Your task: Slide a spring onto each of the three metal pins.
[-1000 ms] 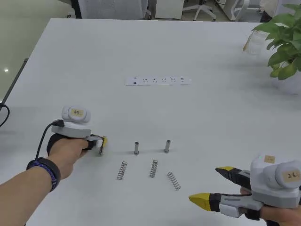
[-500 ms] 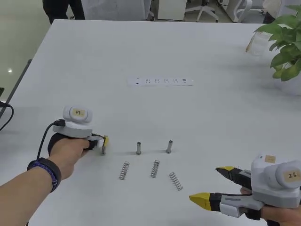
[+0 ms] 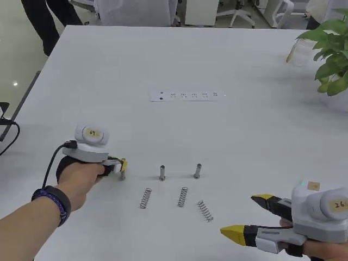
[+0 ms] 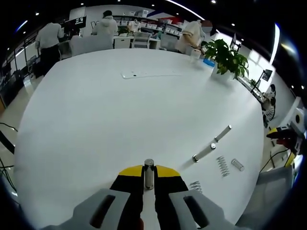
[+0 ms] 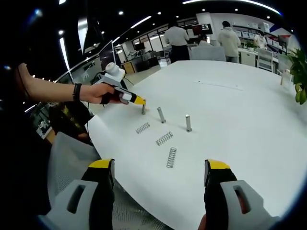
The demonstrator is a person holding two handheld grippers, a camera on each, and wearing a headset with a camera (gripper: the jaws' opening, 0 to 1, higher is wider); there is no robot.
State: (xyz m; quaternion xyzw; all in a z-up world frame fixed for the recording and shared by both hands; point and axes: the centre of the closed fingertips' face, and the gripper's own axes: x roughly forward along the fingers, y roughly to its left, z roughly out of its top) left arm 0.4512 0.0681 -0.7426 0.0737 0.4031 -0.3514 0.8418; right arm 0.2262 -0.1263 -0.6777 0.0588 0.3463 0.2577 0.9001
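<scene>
Now: your left gripper [image 3: 120, 165] clamped on the leftmost pin [image 4: 149, 174].
Your right gripper [image 3: 240, 214] gapes wide, holding nothing; three springs [image 3: 182, 196] lie loose on the table [image 3: 244, 125].

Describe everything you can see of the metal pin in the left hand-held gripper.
The pin is a short, silvery metal cylinder with a round top. It stands upright on the white table, clamped between the yellow-tipped jaws of the left hand-held gripper. Its visible shaft is bare.
</scene>
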